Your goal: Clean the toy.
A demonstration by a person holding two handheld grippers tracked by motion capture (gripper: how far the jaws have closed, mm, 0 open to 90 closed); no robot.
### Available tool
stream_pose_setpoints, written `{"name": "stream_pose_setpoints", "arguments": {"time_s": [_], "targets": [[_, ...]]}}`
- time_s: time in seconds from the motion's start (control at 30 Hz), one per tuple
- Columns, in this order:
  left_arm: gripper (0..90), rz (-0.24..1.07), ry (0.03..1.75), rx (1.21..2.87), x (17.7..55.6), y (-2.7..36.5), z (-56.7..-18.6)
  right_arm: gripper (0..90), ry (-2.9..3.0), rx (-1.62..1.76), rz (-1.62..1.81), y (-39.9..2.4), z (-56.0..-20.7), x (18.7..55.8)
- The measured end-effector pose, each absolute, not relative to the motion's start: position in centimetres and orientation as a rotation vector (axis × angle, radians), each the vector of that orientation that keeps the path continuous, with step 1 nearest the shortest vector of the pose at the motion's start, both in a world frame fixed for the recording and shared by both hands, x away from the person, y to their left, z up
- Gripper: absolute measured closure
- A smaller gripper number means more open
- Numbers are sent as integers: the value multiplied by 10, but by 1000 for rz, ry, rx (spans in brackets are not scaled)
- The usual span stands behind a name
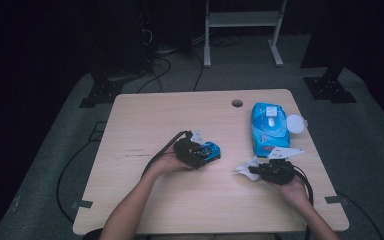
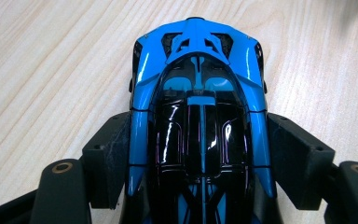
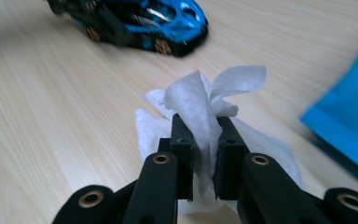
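Room: dark surround, grey carpeted floor [image 1: 45, 165], cables trailing behind, legs of a white frame [image 1: 242, 30] at the far end.
Worktop [image 1: 150, 115]: pale wood grain, a round hole [image 1: 237, 103] near its far edge.
Left gripper [image 1: 192, 152]: held in the person's left hand near the worktop's middle; jaws part way open and clamped on the toy car [image 2: 198, 107].
Toy car, left gripper view: seen from above, blue body with glossy black cabin, a black pad pressed against each flank, nose end pointing away over bare wood.
Toy car, right gripper view: seen from the side at a distance, wheels with bronze-coloured hubs visible, apparently close above the worktop; whether it touches I cannot tell.
Right gripper [image 1: 260, 170]: held in the person's right hand toward the worktop's right side; jaws drawn nearly together, pinching a white wipe [image 3: 205, 105].
Wipe, right gripper view: crumpled, bunched up between the two pads, loose folds sticking up past the tips and spreading below.
Wipe, high view: a small white scrap at the gripper's tip, pointing toward the car, the two well apart.
Wipe packet [image 1: 269, 127]: blue, flat on the worktop just beyond the right gripper, its white round lid [image 1: 296, 123] flipped open to the side.
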State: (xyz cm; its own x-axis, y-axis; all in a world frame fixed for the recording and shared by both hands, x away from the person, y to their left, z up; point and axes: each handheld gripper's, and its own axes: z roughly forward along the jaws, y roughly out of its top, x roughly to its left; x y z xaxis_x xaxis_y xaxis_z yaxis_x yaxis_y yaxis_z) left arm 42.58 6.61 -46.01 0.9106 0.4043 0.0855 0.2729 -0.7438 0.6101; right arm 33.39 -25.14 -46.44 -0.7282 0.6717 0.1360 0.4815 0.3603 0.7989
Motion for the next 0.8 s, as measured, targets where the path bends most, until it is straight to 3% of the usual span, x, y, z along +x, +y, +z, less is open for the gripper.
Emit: {"name": "stream_pose_setpoints", "arguments": {"time_s": [0.37,0.5,0.53,0.63,0.67,0.8], "targets": [[277,250,507,2423,430,66,-463,795,2347,1140,1283,-302,-469,316],[274,247,509,2416,431,67,-463,720,2333,1163,1257,-310,-475,319],[271,244,508,2413,431,68,-464,578,2315,1187,1286,-316,-478,320],[230,237,518,2398,431,69,-464,522,2310,1187,1324,-320,-477,319],[195,234,521,2394,432,70,-464,450,2308,1172,1347,-321,-473,318],[160,222,533,2381,432,75,-462,392,2279,1156,1364,-324,-469,316]]}}
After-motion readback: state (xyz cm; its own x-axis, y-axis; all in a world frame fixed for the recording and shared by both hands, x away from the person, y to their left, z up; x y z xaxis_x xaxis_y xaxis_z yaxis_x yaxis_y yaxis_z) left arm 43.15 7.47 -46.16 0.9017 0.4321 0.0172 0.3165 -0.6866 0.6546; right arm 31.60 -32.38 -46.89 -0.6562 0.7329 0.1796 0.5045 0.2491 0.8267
